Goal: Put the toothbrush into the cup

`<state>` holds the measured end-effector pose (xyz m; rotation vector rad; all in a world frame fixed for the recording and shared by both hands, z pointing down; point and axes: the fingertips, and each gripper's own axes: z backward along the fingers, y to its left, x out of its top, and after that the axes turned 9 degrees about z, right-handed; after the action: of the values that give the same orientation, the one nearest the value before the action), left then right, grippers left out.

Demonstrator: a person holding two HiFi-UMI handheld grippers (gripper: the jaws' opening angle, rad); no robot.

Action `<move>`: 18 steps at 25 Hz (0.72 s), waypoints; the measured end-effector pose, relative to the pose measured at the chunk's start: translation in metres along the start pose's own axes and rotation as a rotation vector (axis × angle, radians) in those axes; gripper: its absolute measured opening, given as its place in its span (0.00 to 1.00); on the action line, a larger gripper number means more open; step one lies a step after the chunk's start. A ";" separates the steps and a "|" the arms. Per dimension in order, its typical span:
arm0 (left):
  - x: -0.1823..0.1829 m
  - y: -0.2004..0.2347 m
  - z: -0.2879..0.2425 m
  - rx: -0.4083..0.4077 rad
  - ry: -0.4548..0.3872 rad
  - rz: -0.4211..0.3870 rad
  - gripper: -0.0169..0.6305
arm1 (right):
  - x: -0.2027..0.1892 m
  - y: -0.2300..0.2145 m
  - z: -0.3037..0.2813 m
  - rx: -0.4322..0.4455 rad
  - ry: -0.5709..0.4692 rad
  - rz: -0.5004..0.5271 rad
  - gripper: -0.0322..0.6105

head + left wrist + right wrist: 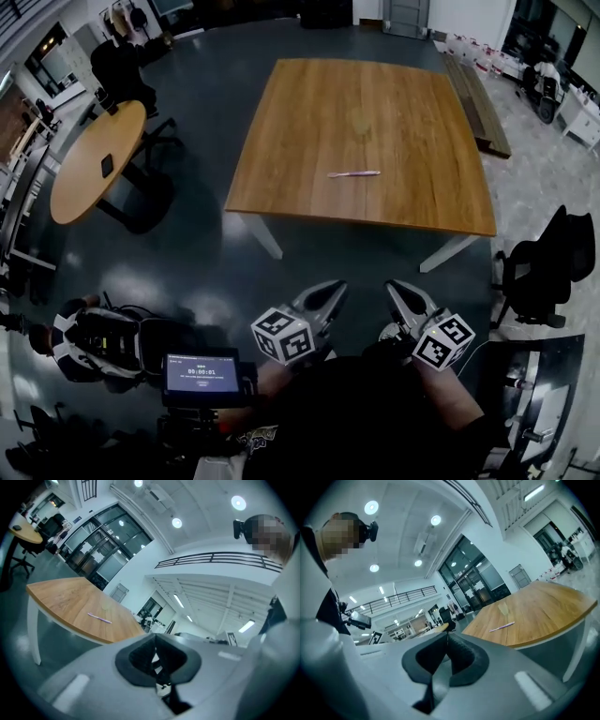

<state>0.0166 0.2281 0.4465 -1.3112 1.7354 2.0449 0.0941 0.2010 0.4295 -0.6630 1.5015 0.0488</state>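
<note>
A thin pink-purple toothbrush (353, 173) lies flat near the front edge of the square wooden table (309, 141). Behind it stands a clear cup (361, 120), faint against the wood. My left gripper (334, 287) and right gripper (395, 287) hang side by side over the dark floor, well short of the table, both shut with nothing between the jaws. In the left gripper view the toothbrush (99, 618) and cup (106, 605) sit far off beyond my shut left gripper (155, 637). The right gripper view shows the toothbrush (501, 626) and cup (503, 608) past my shut right gripper (447, 635).
A round wooden table (94, 159) with a phone on it stands at the left, a seated person behind it. A black office chair (544, 267) is at the right, a bench (478, 94) beyond the table. A backpack (94, 342) lies on the floor beside a timer screen (202, 373).
</note>
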 end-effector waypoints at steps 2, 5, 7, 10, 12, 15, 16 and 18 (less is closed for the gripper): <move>0.004 0.010 0.001 0.018 -0.016 0.017 0.02 | -0.004 -0.010 -0.013 0.022 0.067 0.084 0.09; 0.013 0.025 0.002 0.062 -0.044 0.029 0.02 | -0.012 -0.041 -0.044 0.064 0.204 0.296 0.09; 0.020 0.041 0.004 0.113 -0.063 0.046 0.03 | -0.029 -0.076 -0.077 0.096 0.349 0.512 0.11; 0.034 0.076 0.008 0.223 -0.105 0.070 0.02 | -0.056 -0.142 -0.140 0.147 0.590 0.894 0.13; 0.048 0.099 0.004 0.298 -0.145 0.086 0.02 | -0.070 -0.186 -0.184 0.213 0.726 1.095 0.14; 0.069 0.120 -0.019 0.380 -0.185 0.097 0.02 | -0.086 -0.248 -0.237 0.322 0.884 1.213 0.17; 0.074 0.124 -0.031 0.398 -0.193 0.098 0.02 | -0.089 -0.265 -0.251 0.355 0.919 1.211 0.17; 0.086 0.135 -0.053 0.428 -0.212 0.108 0.02 | -0.094 -0.292 -0.277 0.419 0.971 1.195 0.17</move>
<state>-0.0911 0.1049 0.4883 -0.8575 2.0261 1.6551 -0.0402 -0.1247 0.6446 0.7469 2.5518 0.3472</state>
